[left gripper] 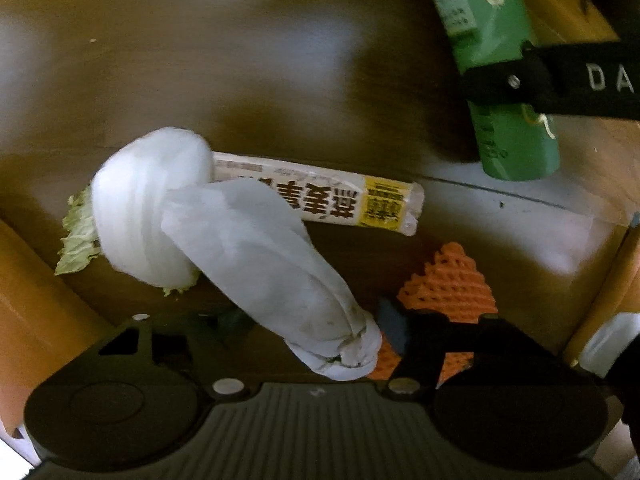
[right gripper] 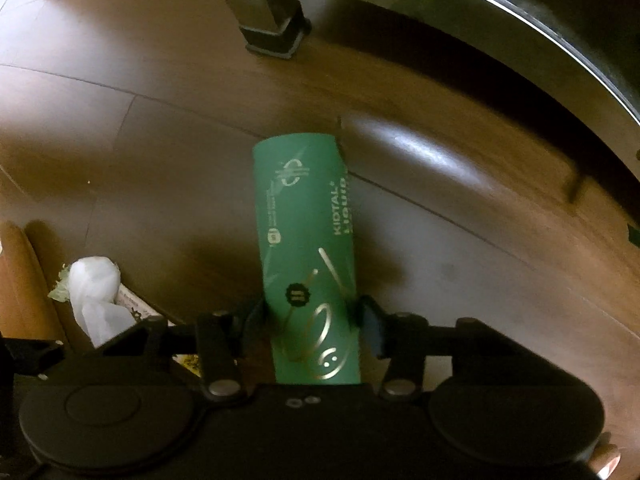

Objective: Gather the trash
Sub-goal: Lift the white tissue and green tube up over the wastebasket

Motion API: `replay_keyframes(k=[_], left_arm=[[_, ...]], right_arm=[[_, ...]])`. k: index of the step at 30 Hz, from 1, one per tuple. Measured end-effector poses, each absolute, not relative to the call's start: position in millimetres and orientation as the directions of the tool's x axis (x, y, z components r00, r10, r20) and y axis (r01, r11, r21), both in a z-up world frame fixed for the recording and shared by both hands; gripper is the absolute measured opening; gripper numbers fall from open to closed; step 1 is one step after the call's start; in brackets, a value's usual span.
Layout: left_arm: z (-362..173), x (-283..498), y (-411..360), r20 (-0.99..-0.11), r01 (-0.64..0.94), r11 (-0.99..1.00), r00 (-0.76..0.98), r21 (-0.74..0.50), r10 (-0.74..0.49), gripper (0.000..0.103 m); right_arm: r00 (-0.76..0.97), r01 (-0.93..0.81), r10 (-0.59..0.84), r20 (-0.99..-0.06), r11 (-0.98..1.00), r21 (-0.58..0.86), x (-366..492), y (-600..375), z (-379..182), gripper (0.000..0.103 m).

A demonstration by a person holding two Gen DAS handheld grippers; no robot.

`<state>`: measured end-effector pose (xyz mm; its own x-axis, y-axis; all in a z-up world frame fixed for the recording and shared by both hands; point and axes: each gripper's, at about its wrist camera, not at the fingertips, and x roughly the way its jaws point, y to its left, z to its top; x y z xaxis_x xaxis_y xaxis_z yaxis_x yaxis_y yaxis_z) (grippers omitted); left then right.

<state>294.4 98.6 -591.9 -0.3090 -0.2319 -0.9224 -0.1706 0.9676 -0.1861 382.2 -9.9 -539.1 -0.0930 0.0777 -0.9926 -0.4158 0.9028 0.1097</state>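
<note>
My right gripper (right gripper: 310, 314) is shut on a green tube-shaped package (right gripper: 306, 240) and holds it above the wooden floor. It also shows in the left wrist view (left gripper: 492, 64), clamped by the right gripper's black finger (left gripper: 520, 80). My left gripper (left gripper: 320, 336) is shut on the tail of a knotted white plastic bag (left gripper: 240, 240). The bag's knot (left gripper: 148, 200) lies over a white wrapper with black and yellow print (left gripper: 332, 196) and a lettuce scrap (left gripper: 78, 236). An orange foam net (left gripper: 448, 280) lies by the left gripper's right finger.
An orange-brown cardboard wall (left gripper: 28, 300) stands at the left, another edge (left gripper: 616, 280) at the right. In the right wrist view a metal leg with a black foot (right gripper: 272, 20) and a curved metal rim (right gripper: 540, 40) stand on the wooden floor (right gripper: 120, 120).
</note>
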Motion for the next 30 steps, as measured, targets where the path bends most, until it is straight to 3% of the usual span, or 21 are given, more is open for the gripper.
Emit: replay_keyframes(k=[1,3,5,8,16,30], left_arm=[[-590.9,295.2,101.2,-0.924,-0.167,0.969,-0.307,-0.184,-0.229,0.058],[-588.6,295.7,101.8,-0.924,-0.164,0.967,-0.302,-0.194,-0.236,0.036],[-588.8,295.6,103.0,-0.922,-0.16,0.967,-0.302,-0.2,-0.241,0.031],[-582.4,297.2,107.0,-0.926,-0.145,0.968,-0.291,-0.206,-0.241,0.014],[-545.7,309.6,113.5,-0.942,-0.124,0.965,-0.221,-0.229,-0.252,0.01],[-392.7,322.1,107.4,-0.962,-0.01,0.962,0.019,-0.272,-0.272,0.01]], right_arm=[[-0.09,-0.415,0.073,-0.993,0.904,0.104,381.3,-9.8,-538.4,0.049],[-0.085,-0.411,0.065,-0.994,0.907,0.094,379.8,-11.5,-535.6,0.049],[-0.081,-0.389,0.069,-0.994,0.916,0.095,378.4,-15.2,-531.2,0.049],[-0.088,-0.36,0.068,-0.994,0.928,0.096,372.1,-20.3,-525.7,0.049],[-0.064,-0.301,0.06,-0.996,0.95,0.077,350.8,-47.7,-483.1,0.048],[0.122,-0.241,0.165,-0.979,0.961,0.132,304.6,-101.6,-302.2,0.048]])
